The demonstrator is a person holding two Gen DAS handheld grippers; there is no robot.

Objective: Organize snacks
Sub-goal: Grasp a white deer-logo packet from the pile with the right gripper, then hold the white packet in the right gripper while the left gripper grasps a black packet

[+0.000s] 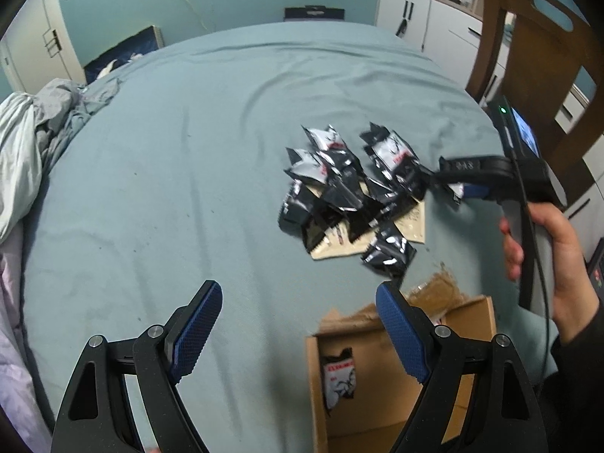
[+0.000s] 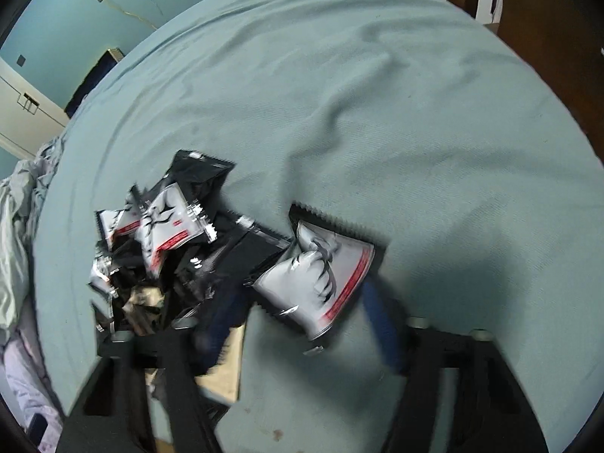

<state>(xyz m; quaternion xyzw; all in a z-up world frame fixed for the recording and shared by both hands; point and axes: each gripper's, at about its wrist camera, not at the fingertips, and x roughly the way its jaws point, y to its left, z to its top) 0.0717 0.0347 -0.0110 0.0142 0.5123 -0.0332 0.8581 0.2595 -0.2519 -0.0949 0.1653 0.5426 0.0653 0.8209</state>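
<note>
your right tongs [image 2: 302,324], spread, straddle a packet [image 2: 321,283] lying at 12 o'clock; left tongs [image 1: 298,324] spread, idle by the box [image 1: 377,385].

We see wide bare room across the wrinkled teal bedsheet [image 1: 181,158] to the left of and beyond the heap of black-and-white foil snack packets [image 1: 347,188]. The heap itself crowds the right-centre, lying over a flat beige paper sheet [image 1: 413,226]. Nearer us, the open brown cardboard box [image 1: 381,389] blocks the lower right. A dark wooden chair [image 1: 536,45] stands at the bed's right edge, and rumpled grey bedding [image 1: 34,124] closes the left.
</note>
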